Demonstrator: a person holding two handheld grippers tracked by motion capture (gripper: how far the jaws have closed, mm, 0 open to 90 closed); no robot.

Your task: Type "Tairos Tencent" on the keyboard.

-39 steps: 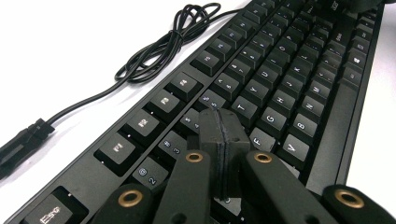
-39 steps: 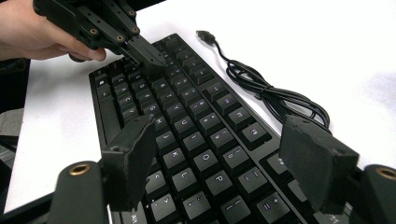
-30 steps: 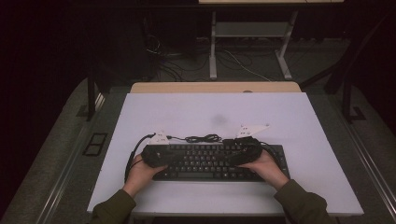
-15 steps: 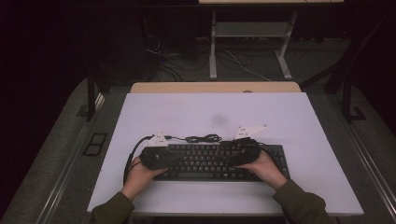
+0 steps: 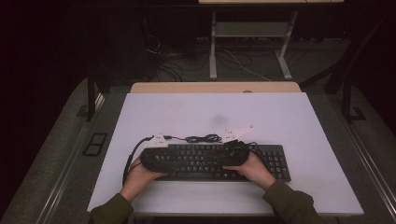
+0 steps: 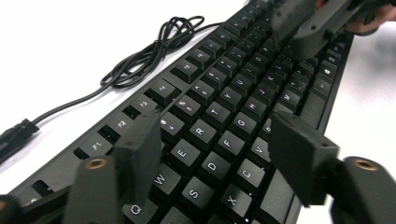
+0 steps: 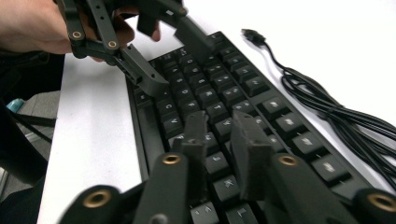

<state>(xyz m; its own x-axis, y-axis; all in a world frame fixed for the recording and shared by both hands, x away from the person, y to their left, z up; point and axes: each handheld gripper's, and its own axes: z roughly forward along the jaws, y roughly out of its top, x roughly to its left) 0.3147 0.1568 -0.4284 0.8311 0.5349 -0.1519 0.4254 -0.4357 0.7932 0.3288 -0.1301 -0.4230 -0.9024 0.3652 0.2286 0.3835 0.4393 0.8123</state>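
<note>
Black full-size keyboard (image 5: 219, 161) lies flat on the white table (image 5: 299, 121), near the front edge, a bit right of centre, long side across the person's view. Low-profile black frame, black square keycaps with white legends; letter rows readable in the left gripper view (Q, W, E, R, T, S, D, C, X), F-keys along the far row. Numpad block at the right end in the high view. Its black cable (image 5: 203, 138) sits coiled just behind the far edge, plug end loose on the table.

Left gripper (image 6: 219, 154) hovers over the left letter block; its jaws have just been opening and stand well apart, only keys below them, nothing clamped. Right gripper (image 7: 219, 135) is over the middle keys; its jaws have just been closing and are now nearly together with a narrow gap, tips down at the keycaps, and whether they touch a key I cannot tell. Both hands rest at the keyboard's front edge.
</note>
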